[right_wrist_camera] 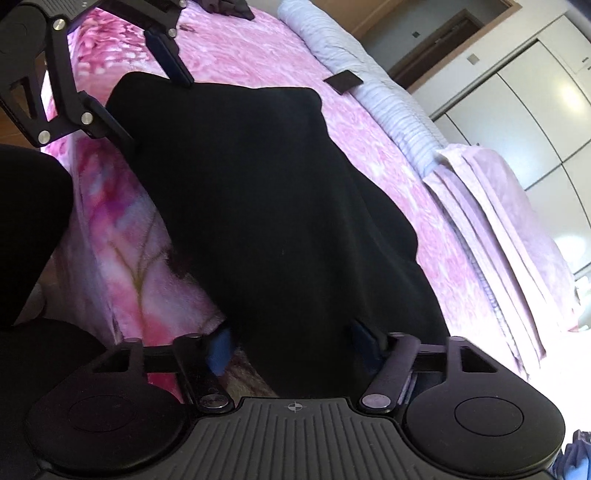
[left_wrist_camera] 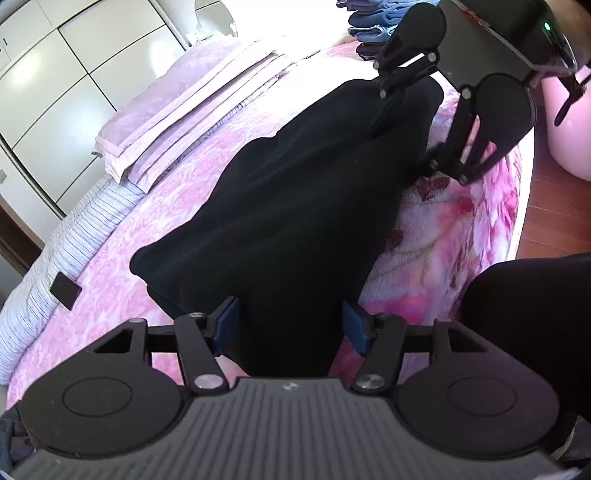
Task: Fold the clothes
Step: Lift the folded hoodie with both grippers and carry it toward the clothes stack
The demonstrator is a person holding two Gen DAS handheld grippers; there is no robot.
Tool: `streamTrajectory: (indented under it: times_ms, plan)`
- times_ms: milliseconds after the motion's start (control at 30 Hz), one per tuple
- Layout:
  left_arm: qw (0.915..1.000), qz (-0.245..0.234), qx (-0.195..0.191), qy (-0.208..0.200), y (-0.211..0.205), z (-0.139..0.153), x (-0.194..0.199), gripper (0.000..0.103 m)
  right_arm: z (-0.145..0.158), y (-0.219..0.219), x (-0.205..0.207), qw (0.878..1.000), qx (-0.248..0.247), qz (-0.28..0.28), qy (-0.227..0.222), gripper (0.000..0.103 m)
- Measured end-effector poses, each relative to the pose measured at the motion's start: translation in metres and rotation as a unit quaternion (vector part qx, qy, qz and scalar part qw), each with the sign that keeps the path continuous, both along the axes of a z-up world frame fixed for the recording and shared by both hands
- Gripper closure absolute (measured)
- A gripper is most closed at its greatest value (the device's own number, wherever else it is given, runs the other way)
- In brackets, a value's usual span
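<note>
A black garment (left_wrist_camera: pixel 280 206) lies stretched along the near edge of a bed with a pink floral blanket (left_wrist_camera: pixel 443 236). My left gripper (left_wrist_camera: pixel 291 326) straddles one end of it. Its blue pads (left_wrist_camera: pixel 225 326) stand apart with the cloth between them and show no squeeze. From the right wrist, the same garment (right_wrist_camera: pixel 280 206) runs away from my right gripper (right_wrist_camera: pixel 291 345), whose pads (right_wrist_camera: pixel 221 352) flank its other end with their inner faces showing. Each gripper appears in the other's view: the right gripper (left_wrist_camera: pixel 402 144) and the left gripper (right_wrist_camera: pixel 159 110) both stand over the cloth.
A folded pink blanket stack (left_wrist_camera: pixel 184 110) and a striped grey quilt (left_wrist_camera: pixel 74 229) lie farther back on the bed, with a small black rectangle (left_wrist_camera: pixel 65 290) on the quilt. Folded blue clothes (left_wrist_camera: pixel 376 22) are piled at the far end. A person's dark leg (left_wrist_camera: pixel 528 332) stands beside the bed on wooden floor (left_wrist_camera: pixel 554 221).
</note>
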State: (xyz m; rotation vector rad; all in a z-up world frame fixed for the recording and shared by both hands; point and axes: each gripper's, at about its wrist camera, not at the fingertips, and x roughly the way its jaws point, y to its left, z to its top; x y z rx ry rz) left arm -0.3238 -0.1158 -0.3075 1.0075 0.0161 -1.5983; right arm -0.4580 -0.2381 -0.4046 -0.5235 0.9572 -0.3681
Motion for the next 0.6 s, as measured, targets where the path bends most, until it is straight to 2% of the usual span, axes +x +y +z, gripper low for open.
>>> streamTrajectory:
  times_ms: [100,200,300,400,433,467,500,533,567,600]
  plan:
    - [0.9984,-0.025,-0.021,-0.047,0.008,0.0,-0.013,0.046,0.008,-0.003,0.0,1.0,0.014,-0.004,-0.012,0.064]
    - [0.9915,-0.061,-0.029,-0.111,0.012,-0.009,-0.03,0.046,0.018,-0.007,0.0,0.999,0.023,-0.01,-0.026,0.065]
    - [0.9821,-0.066,-0.026,-0.174,0.002,-0.025,-0.039,0.045,0.022,-0.007,0.002,0.999,0.022,-0.008,-0.025,0.065]
    - [0.9742,-0.071,-0.015,-0.214,-0.013,-0.039,-0.042,0.039,0.024,-0.008,0.0,0.999,0.027,-0.008,-0.028,0.065]
    - [0.9732,-0.073,-0.011,-0.218,-0.015,-0.041,-0.042,0.041,0.023,-0.008,0.0,0.999,0.028,-0.008,-0.028,0.065]
    - [0.9722,-0.075,-0.007,-0.222,-0.018,-0.044,-0.042,0.047,0.022,-0.007,-0.001,0.999,0.026,-0.011,-0.029,0.065]
    - [0.9741,-0.073,-0.004,-0.214,-0.019,-0.042,-0.041,0.054,0.02,-0.002,-0.002,0.999,0.02,-0.009,-0.03,0.064]
    - [0.9772,-0.07,-0.002,-0.2,-0.02,-0.039,-0.038,0.057,0.016,0.002,-0.005,1.0,0.007,-0.002,-0.029,0.064]
    - [0.9801,-0.067,-0.001,-0.187,-0.02,-0.035,-0.035,0.062,0.011,0.006,-0.008,1.0,-0.009,0.007,-0.029,0.057]
    - [0.9822,-0.066,-0.004,-0.176,-0.019,-0.031,-0.031,0.064,0.006,0.01,-0.011,0.999,-0.028,0.013,-0.029,0.042]
